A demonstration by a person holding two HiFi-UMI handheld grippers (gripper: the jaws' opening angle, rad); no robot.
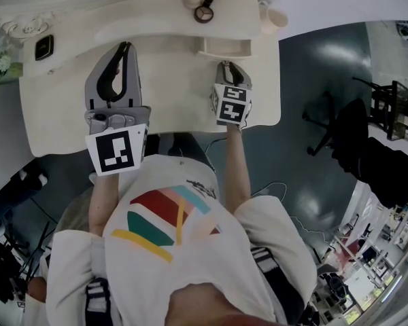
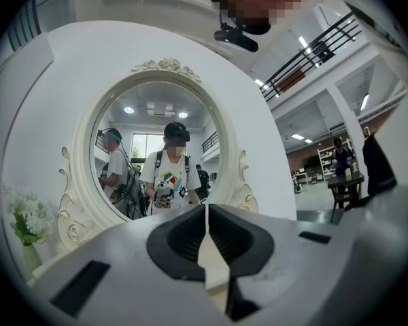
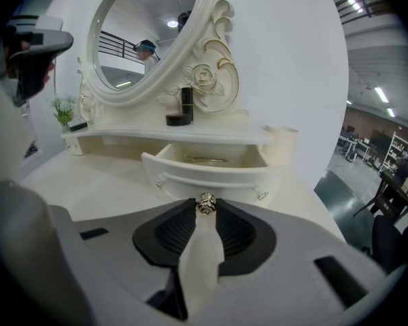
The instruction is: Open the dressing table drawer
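The small cream drawer [image 3: 211,172] of the white dressing table [image 1: 156,124] stands pulled out under the shelf, and a thin metal item [image 3: 205,159] lies inside it. My right gripper [image 3: 205,206] is shut on the drawer's metal knob [image 3: 205,203], which sits pinched between its tips. In the head view the right gripper [image 1: 226,64] reaches the open drawer [image 1: 224,46] from the front. My left gripper [image 1: 125,46] hovers level over the tabletop to the left, its jaws shut with nothing between them. It [image 2: 206,208] points at the oval mirror [image 2: 160,148].
On the shelf stand a dark bottle and jar [image 3: 183,107], a cup [image 3: 282,145] at the right end, white flowers [image 2: 28,216] at the left and a small dark device [image 1: 44,46]. Office chairs [image 1: 340,131] stand right of the table.
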